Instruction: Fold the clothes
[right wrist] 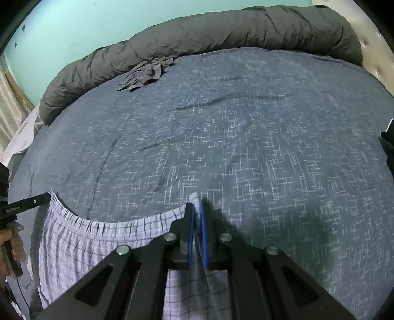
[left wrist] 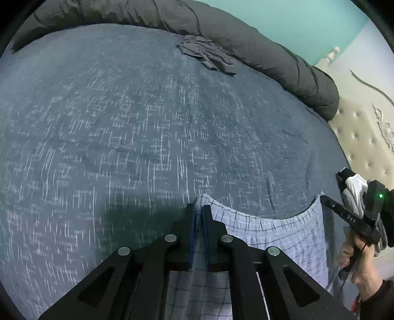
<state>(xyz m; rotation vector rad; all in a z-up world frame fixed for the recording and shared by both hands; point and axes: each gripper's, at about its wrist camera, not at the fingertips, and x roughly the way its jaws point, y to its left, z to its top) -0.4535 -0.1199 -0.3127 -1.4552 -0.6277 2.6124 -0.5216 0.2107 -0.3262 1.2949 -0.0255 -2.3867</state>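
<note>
Left wrist view: the left gripper (left wrist: 200,209) pinches one corner of the elasticated waistband of the pale lilac checked cotton shorts (left wrist: 270,233), its black fingers pressed together on the fabric with the blue pads just showing. From there the waistband sags in a curve toward 3 o'clock, where the right gripper (left wrist: 322,198) grips the other corner, the person's right hand (left wrist: 359,261) wrapped round its handle. The shorts hang down between the two grippers, held above the near edge of the dark blue bedspread with white hatch marks (left wrist: 147,123). At 12 o'clock, well apart from the shorts, a crumpled dark grey garment (left wrist: 209,55) lies on the bedspread, touching the rolled charcoal grey duvet (left wrist: 258,49) that runs along the far side. At 3 o'clock stands the cream button-tufted headboard (left wrist: 364,137), with the turquoise wall (left wrist: 283,19) behind.

Right wrist view: the right gripper (right wrist: 196,209) has its blue-padded fingers closed on the waistband corner, cloth squeezed between them and trailing down. The waistband curves away toward 9 o'clock to the left gripper (right wrist: 48,197), which clamps the opposite corner, the left hand (right wrist: 7,242) partly visible at the edge. The crumpled garment (right wrist: 147,72) sits at 11 o'clock against the duvet (right wrist: 221,29).
</note>
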